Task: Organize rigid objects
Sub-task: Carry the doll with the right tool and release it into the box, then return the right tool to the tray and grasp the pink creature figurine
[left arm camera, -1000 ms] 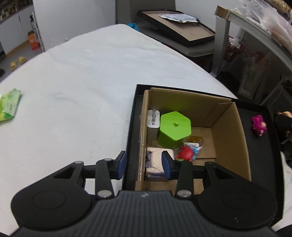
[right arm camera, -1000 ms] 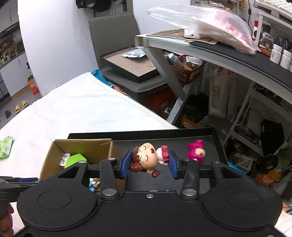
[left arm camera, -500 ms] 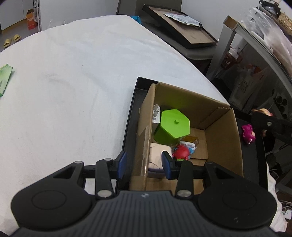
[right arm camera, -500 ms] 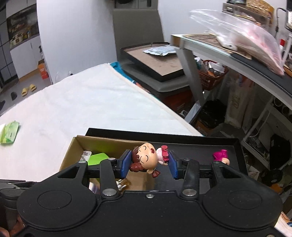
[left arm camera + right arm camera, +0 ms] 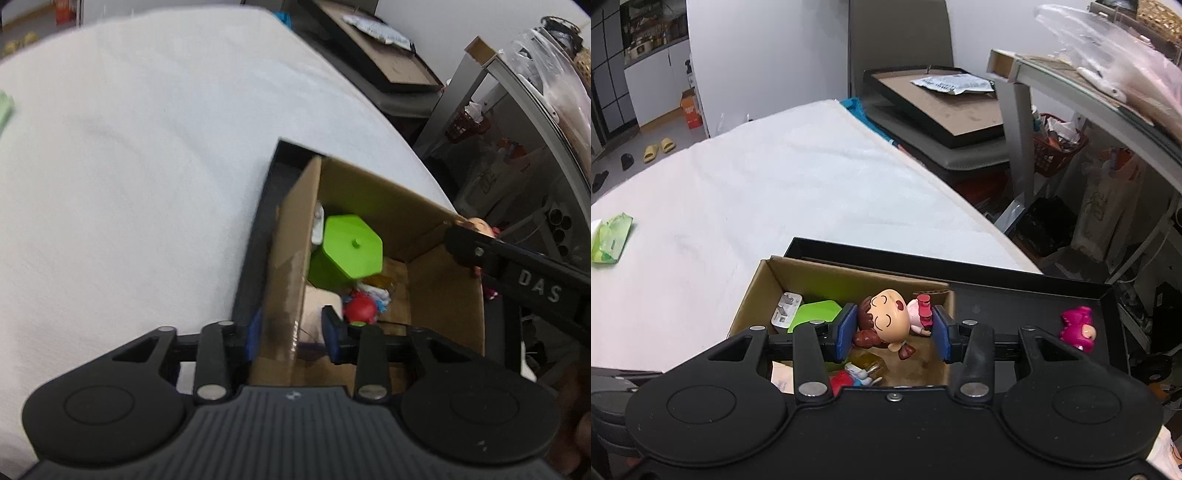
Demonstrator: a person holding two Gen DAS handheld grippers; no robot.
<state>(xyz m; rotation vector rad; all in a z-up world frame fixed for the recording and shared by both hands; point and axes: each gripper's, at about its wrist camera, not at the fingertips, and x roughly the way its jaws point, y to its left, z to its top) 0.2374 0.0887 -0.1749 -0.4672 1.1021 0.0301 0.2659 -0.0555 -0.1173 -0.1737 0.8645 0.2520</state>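
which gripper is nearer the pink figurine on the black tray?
Right. The right gripper, holding the doll figurine, sits beside the pink figurine; the left gripper straddles the cardboard box's far wall.

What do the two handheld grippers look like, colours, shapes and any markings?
Both are matte black plastic. The left gripper and the right gripper each have a ribbed body, two round disc-shaped housings, angular linkage arms with silver screws, and blue pads on the fingers. Seen from the left wrist view, the right gripper's side carries raised grey letters "DAS". No cables or sleeves show.
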